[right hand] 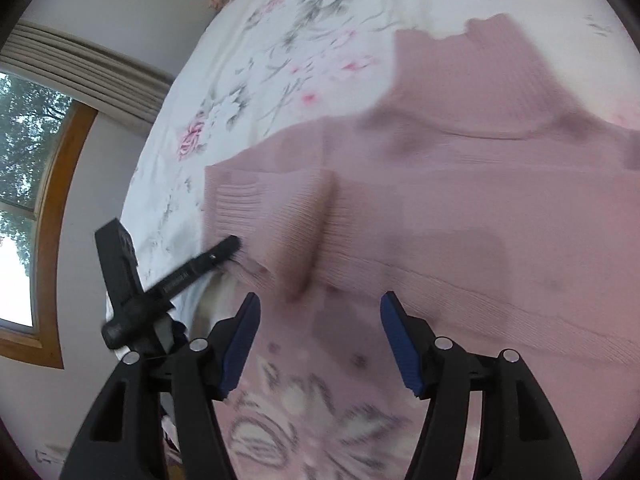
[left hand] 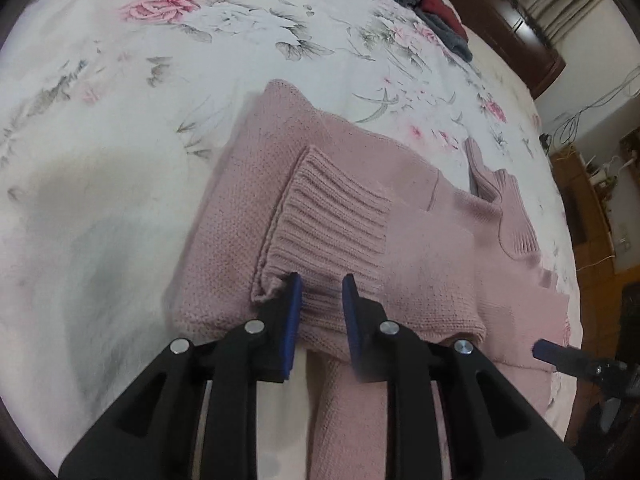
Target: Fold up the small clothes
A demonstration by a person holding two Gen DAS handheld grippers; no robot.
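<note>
Pink knit, the sweater [left hand: 360, 216] lies flat on the floral bed [left hand: 120, 120], a ribbed cuff [left hand: 328, 224] folded onto its body. The left hand-held gripper [left hand: 322, 300] sits at the cuff's near edge, jaws parted, holding nothing. The right hand-held gripper [right hand: 320, 320] hovers wide open over the hem, so the left is nearer the cuff.
</note>
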